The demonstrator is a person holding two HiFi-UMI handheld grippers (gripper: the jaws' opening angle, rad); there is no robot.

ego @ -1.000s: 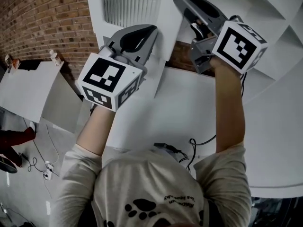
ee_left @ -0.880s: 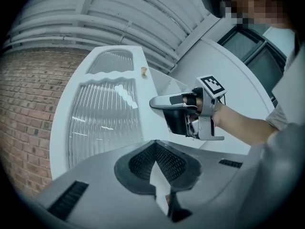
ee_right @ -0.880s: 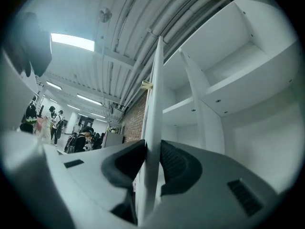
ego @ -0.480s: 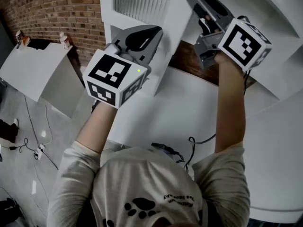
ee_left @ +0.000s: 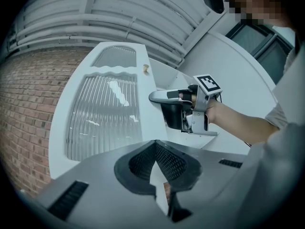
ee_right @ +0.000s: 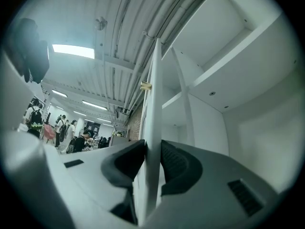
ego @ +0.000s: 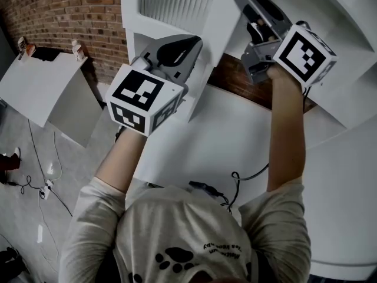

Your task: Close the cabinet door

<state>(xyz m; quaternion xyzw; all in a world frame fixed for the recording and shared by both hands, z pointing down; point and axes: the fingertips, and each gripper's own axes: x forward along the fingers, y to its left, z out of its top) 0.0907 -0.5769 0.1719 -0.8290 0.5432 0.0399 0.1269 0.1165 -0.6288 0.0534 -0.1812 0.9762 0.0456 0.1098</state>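
Fingers [ee_right: 176, 166] of the right gripper [ee_right: 153, 147] pinch the edge of the one cabinet door [ee_right: 155, 94], swung open left of the cabinet [ee_right: 224, 80]. Those of the left gripper [ee_left: 155, 144], pressed together, face its single ribbed glass panel [ee_left: 102, 118].

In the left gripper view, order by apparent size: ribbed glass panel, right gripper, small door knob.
1. ribbed glass panel
2. right gripper, clamped on the edge of the cabinet door
3. small door knob
All on one door, so nearness matters little.

Cabinet door [ego: 171, 5] edge between right tool [ee_right: 151, 147] jaws; left tool [ee_left: 155, 147] before door front.
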